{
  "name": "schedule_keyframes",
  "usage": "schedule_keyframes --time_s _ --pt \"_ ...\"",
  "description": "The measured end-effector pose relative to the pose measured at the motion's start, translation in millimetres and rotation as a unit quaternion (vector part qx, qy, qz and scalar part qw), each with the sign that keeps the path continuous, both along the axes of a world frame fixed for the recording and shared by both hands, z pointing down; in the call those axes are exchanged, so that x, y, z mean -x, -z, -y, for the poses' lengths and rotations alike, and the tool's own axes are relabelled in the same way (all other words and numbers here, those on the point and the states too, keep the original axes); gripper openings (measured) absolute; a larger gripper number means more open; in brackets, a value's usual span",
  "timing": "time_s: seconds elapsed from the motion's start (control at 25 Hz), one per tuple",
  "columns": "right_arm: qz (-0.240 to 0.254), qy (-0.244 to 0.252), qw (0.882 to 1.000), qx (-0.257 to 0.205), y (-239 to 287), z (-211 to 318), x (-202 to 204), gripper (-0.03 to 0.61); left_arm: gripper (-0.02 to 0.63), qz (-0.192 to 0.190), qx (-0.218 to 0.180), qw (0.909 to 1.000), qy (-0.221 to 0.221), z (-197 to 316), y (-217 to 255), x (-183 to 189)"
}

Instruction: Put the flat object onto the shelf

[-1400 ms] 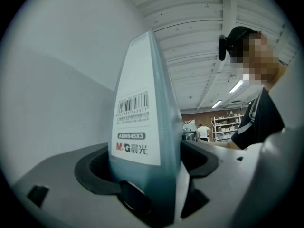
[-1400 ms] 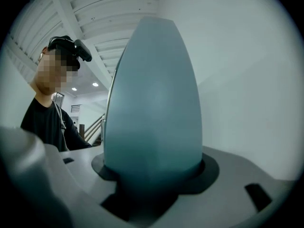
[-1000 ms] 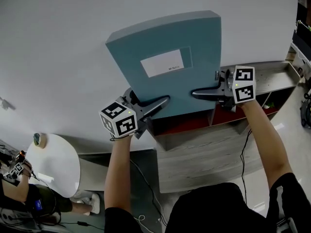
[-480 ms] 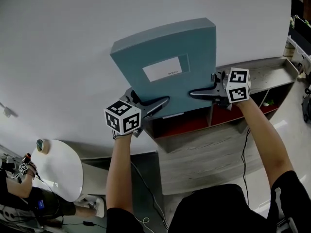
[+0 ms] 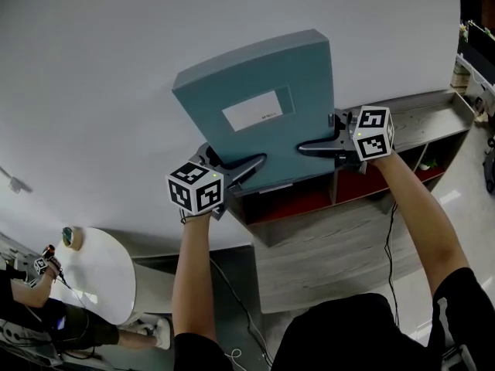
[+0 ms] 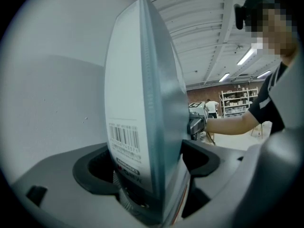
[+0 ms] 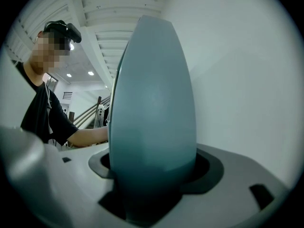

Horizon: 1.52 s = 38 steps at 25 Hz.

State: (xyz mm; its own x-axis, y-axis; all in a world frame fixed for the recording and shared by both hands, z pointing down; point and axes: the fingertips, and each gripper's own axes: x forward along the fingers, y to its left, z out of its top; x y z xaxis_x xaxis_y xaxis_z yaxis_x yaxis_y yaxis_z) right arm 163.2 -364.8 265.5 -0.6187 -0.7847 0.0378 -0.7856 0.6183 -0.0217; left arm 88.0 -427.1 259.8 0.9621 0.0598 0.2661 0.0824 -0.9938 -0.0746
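A flat teal box (image 5: 263, 107) with a white label stands upright against the white wall, its lower edge at the top of the grey wooden shelf (image 5: 418, 118). My left gripper (image 5: 259, 161) is shut on the box's lower left corner; the left gripper view shows the box (image 6: 142, 103) edge-on between the jaws. My right gripper (image 5: 303, 147) is at the lower right corner. Its jaws have just been opening, and the box (image 7: 152, 103) still stands between them with dark gaps at both sides.
The shelf has red-backed compartments (image 5: 309, 203) below its top board. A round white table (image 5: 100, 273) stands at lower left, with another person (image 5: 46, 315) beside it. A cable (image 5: 232, 292) runs over the floor beside the shelf.
The box and both grippers have shifted a little to the left along the wall. The right gripper's marker cube has moved left with it.
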Motion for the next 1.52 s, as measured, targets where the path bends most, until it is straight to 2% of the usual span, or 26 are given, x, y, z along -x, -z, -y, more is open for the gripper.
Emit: schedule_keyframes --time_s 0.64,1.52 --pt "-0.02 -0.049 0.998 0.017 -18.1 0.4 -26.9 0.347 0.399 0.017 -0.006 0.999 0.041 12.8 -6.6 -3.0" --pt "-0.031 -0.112 0.993 0.022 -23.4 8.6 -44.2 0.356 0.41 0.016 -0.016 0.9955 0.092 23.2 -7.1 -5.4"
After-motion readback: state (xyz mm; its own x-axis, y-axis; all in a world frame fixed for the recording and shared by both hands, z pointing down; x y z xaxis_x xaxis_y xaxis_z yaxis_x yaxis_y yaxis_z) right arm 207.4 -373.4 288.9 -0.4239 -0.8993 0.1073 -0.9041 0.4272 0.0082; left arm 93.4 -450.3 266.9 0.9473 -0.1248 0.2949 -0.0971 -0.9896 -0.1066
